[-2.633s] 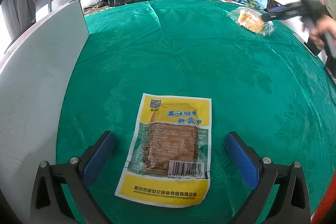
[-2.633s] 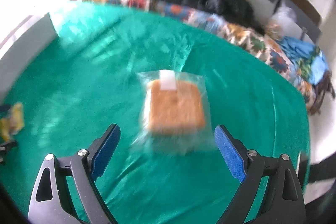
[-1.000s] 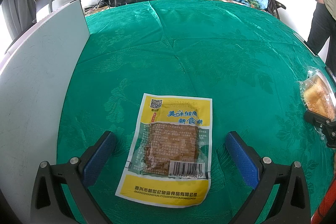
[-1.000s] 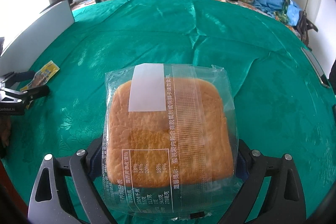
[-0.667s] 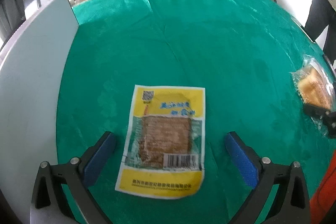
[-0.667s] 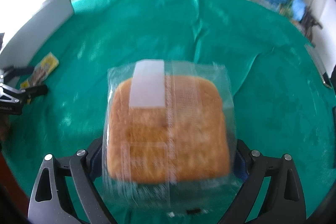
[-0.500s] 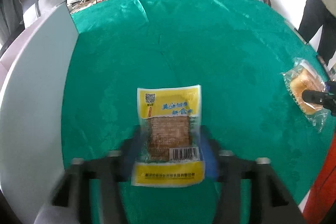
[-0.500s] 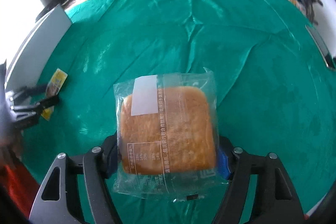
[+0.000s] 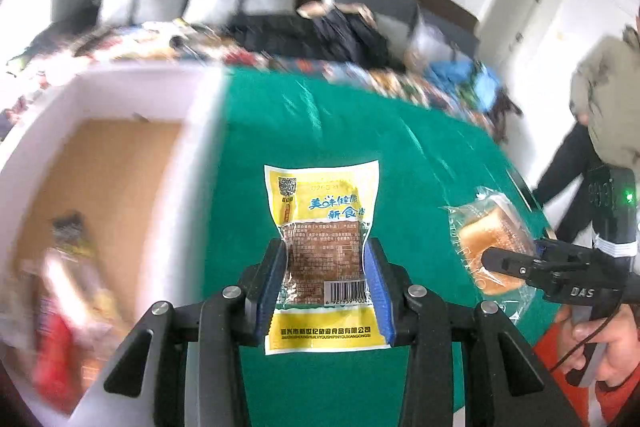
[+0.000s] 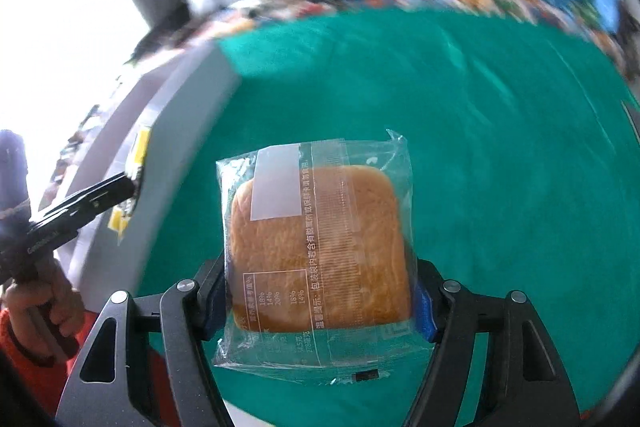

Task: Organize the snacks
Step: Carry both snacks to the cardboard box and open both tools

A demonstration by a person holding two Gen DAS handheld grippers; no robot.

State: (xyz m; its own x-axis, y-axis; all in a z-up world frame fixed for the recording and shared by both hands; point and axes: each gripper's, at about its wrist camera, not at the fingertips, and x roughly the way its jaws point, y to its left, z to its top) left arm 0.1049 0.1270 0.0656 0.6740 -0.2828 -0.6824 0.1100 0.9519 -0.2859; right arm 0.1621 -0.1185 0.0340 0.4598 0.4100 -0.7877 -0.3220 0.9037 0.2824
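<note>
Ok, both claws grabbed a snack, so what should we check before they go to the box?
1. Left claw pinches the yellow snack packet: ok.
2. Right claw pinches the bagged bread: ok.
3. Both snacks are lifted off the green tablecloth: ok.
4. The white box is open on top: ok.
5. Room is left on the box floor: ok, bare brown patch beside the snacks already inside.
6. Bread is not squashed: cannot tell, the pads are hidden behind the bag.
</note>
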